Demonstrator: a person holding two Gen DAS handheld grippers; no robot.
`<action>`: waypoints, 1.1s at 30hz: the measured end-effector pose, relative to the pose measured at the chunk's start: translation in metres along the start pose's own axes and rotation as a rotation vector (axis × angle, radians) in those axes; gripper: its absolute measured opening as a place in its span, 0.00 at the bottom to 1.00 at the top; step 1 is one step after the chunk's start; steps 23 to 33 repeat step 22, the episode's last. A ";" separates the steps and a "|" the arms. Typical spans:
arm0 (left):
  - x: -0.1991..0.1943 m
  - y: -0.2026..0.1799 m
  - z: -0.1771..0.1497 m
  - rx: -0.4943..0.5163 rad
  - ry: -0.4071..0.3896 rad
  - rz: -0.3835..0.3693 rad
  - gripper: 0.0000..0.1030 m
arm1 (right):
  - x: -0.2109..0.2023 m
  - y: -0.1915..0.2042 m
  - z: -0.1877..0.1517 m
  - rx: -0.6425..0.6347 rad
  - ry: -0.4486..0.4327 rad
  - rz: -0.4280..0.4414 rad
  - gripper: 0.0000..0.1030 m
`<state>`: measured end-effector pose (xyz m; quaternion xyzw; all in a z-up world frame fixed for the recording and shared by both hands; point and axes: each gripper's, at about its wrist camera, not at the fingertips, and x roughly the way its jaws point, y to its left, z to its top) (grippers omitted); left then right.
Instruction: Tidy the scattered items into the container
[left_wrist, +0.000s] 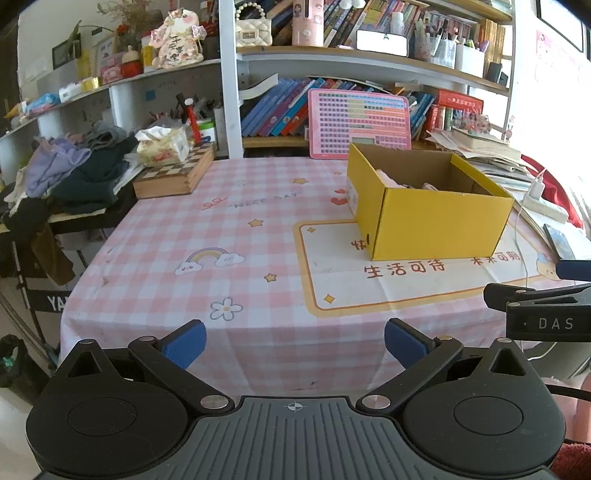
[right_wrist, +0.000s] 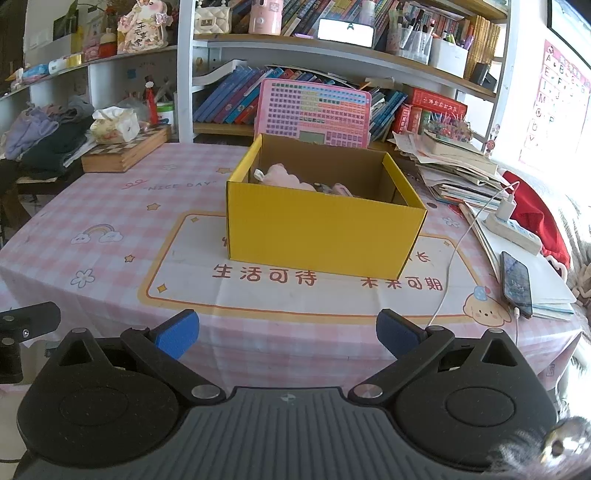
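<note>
Cluttered study corner with bookshelves (right_wrist: 332, 48) behind a table under a pink checked tablecloth (right_wrist: 110, 206). At the cloth's printed cream panel, standing upright and open-topped: a yellow cardboard box (right_wrist: 325, 236). Inside the box, toward its left rear corner, a pale pink soft item (right_wrist: 282, 175) with smaller pink bits beside it (too hidden to identify). Behind the box, propped against the shelf, a pink keyboard-style toy board (right_wrist: 314, 110). Right of the box, a white power strip (right_wrist: 513, 230) with charger, and a phone (right_wrist: 517, 284) on papers. Far left of the box, a wooden chessboard case (right_wrist: 125, 151) with a tissue pack (right_wrist: 114, 125) on top. Nearer than the box, over the table's front edge: left gripper (left_wrist: 294, 345) spread wide, empty; right gripper (right_wrist: 287, 334) likewise spread wide, empty, both well apart from the box.
</note>
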<state>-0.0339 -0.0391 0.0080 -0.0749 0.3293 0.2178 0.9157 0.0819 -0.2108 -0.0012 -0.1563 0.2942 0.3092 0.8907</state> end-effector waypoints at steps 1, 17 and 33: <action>0.001 0.000 0.000 0.001 0.000 -0.002 1.00 | 0.000 0.000 0.000 0.000 0.000 0.001 1.00; 0.012 0.000 0.004 0.012 0.020 -0.022 1.00 | 0.009 0.002 0.003 0.006 0.021 -0.009 1.00; 0.015 0.003 0.006 -0.001 0.014 -0.036 1.00 | 0.015 0.004 0.005 0.008 0.030 -0.011 1.00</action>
